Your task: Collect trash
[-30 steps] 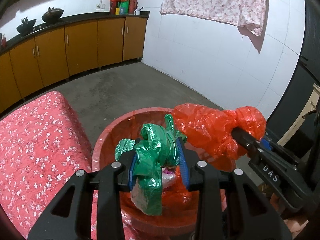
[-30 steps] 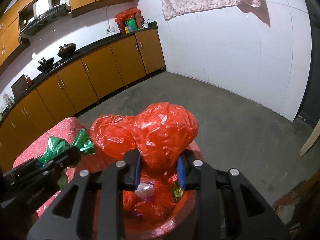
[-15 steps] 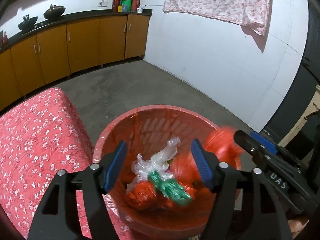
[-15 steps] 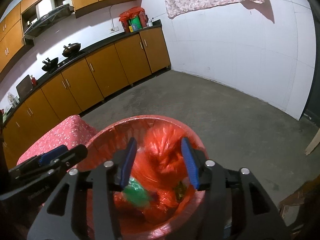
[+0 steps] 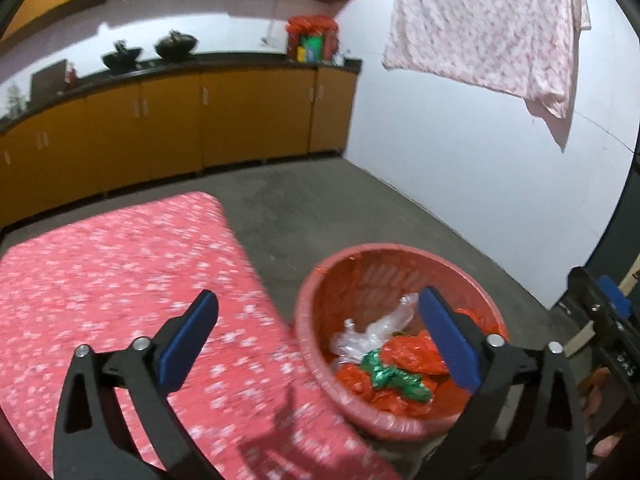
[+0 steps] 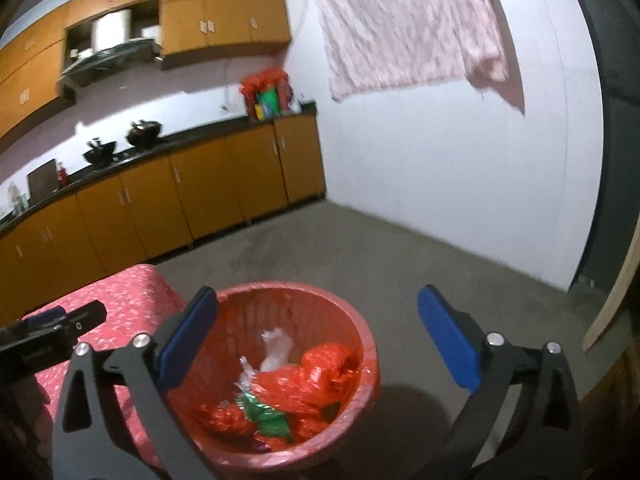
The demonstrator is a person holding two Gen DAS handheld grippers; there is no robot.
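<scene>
A red plastic basket [image 5: 360, 254] [image 6: 370, 360] stands on the floor beside the table. Inside it lie a crumpled green bag [image 5: 396, 378] [image 6: 268, 416], red bags [image 5: 416, 354] [image 6: 320, 376] and clear plastic [image 5: 376, 328] [image 6: 274, 344]. My left gripper [image 5: 316, 304] hangs over the table edge and the basket's near rim, its jaws opening wide with nothing between them. My right gripper [image 6: 316, 300] is above the basket, jaws also opening and empty. Each gripper shows at the edge of the other's view: the right gripper [image 5: 600, 308], the left gripper [image 6: 52, 320].
A table under a red floral cloth [image 5: 100, 280] [image 6: 132, 292] sits left of the basket. Orange cabinets [image 5: 240, 120] with a dark counter and pots line the far wall. A pink cloth [image 5: 480, 20] hangs on the white wall. Grey concrete floor [image 6: 380, 260] lies beyond; a wooden plank [image 6: 612, 300] leans at right.
Both grippers let go: the green bag and the red bag dropped into the basket. Both sets of jaws spread wide, and both grippers pulled back and up, the left one shifting toward the table.
</scene>
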